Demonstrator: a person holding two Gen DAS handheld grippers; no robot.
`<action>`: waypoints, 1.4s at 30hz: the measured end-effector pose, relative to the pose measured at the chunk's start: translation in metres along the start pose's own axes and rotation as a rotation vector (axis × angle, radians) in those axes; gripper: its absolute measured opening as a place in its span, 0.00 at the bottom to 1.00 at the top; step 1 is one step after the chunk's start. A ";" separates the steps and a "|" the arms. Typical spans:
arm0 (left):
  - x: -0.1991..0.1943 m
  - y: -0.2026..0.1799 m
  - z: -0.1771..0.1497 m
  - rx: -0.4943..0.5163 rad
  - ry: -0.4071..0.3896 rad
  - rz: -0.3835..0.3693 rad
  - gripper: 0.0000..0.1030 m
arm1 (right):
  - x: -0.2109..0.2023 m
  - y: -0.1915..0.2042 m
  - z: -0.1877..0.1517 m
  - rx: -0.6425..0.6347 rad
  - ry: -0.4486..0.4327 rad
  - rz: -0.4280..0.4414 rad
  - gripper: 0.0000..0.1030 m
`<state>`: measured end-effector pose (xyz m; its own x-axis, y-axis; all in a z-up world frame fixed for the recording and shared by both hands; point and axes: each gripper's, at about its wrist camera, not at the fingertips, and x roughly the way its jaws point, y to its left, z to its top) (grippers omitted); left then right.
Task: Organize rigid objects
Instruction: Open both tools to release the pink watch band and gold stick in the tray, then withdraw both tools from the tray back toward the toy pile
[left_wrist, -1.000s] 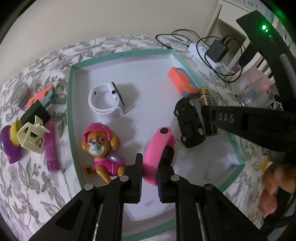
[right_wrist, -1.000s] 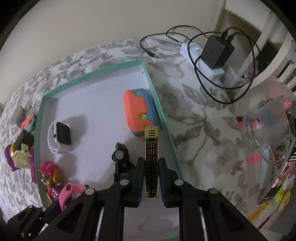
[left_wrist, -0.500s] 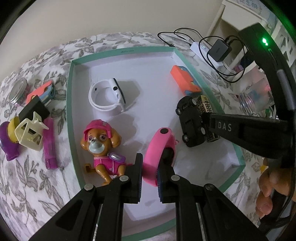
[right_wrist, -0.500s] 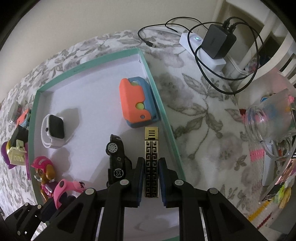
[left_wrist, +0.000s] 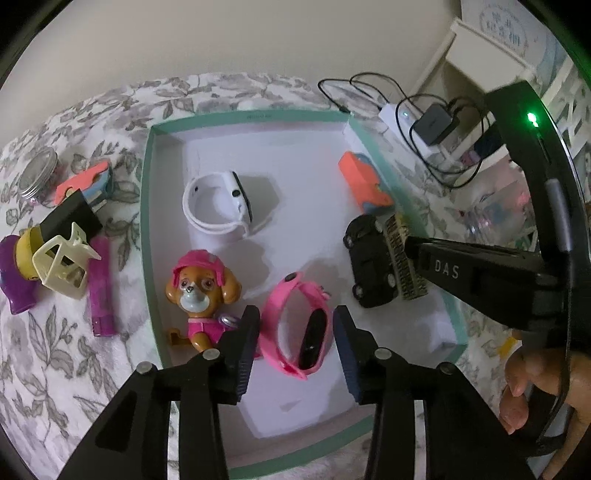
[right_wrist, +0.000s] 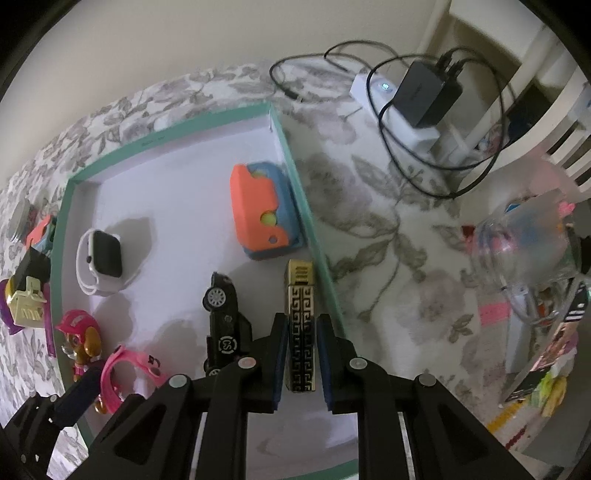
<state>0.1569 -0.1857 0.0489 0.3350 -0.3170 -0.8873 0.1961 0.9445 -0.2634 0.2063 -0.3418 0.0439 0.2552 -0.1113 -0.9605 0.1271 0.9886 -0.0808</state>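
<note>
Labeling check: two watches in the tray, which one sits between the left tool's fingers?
The pink watch, black screen, beside the pup figure; the white watch lies farther back.

Left gripper (left_wrist: 295, 332) jaws just opened; pink watch (left_wrist: 301, 326) released, now lying loose between pads on tray (left_wrist: 146, 206) floor.

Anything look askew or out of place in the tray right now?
Nothing damaged or spilled. The pink watch lies on its side between the opened left gripper pads, released. The black toy car lies tipped on its side beside the gold lighter, which the right gripper grips inside the tray.
</note>
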 end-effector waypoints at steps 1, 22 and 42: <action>-0.003 0.001 0.002 -0.008 -0.007 -0.006 0.41 | -0.005 0.000 0.001 0.000 -0.011 -0.003 0.18; -0.050 0.071 0.021 -0.274 -0.123 0.114 0.72 | -0.067 0.021 0.010 -0.032 -0.153 0.088 0.60; -0.056 0.121 0.013 -0.470 -0.157 0.260 0.96 | -0.057 0.042 0.010 -0.094 -0.158 0.105 0.99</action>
<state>0.1742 -0.0552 0.0717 0.4575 -0.0433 -0.8882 -0.3312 0.9187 -0.2153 0.2068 -0.2954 0.0984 0.4107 -0.0140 -0.9116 0.0036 0.9999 -0.0137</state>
